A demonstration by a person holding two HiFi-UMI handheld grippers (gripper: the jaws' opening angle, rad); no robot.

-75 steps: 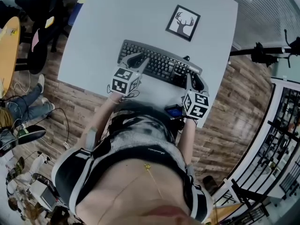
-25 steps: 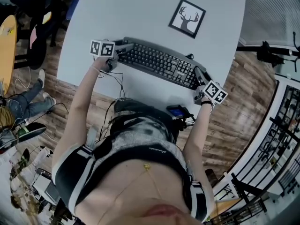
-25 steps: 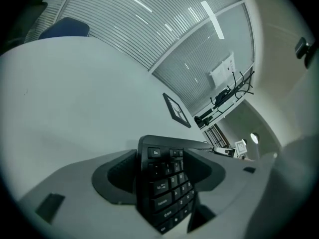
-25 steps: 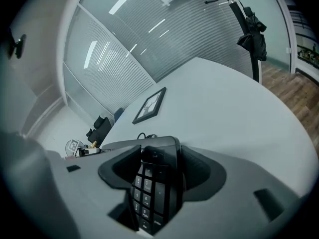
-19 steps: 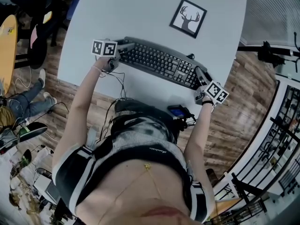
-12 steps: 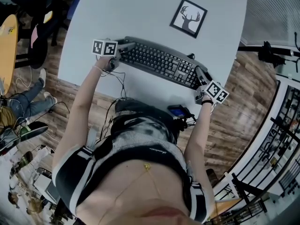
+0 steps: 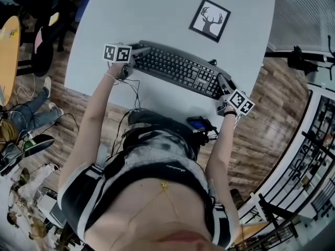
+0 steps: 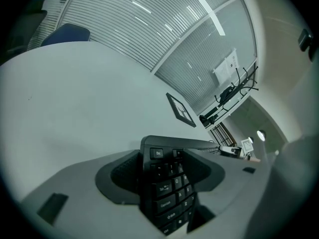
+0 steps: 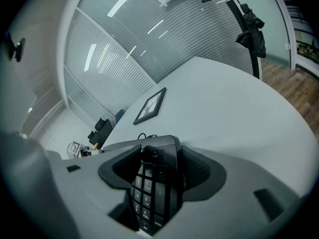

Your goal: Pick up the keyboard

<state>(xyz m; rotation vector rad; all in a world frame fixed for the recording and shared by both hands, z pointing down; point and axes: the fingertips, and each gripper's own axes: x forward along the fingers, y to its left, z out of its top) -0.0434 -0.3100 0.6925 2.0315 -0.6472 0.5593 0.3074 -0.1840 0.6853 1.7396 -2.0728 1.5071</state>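
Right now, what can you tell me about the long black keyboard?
The long black plastic keyboard has rows of dark keys, with Esc at its left end and a number pad at its right. It stretches slantwise over the pale grey table, near a framed deer picture. The left gripper clamps its left end and the right gripper its right end.

A black full-size keyboard [image 7: 178, 69] is seen stretched slantwise from one claw to the other, keys turned upward. Its Esc end is clamped between the jaws of the left gripper [image 7: 137, 52], and its number-pad end between the jaws of the right gripper [image 7: 222, 83]. It appears to lie flat on the white table [image 7: 157, 14], though a slight lift cannot be ruled out.
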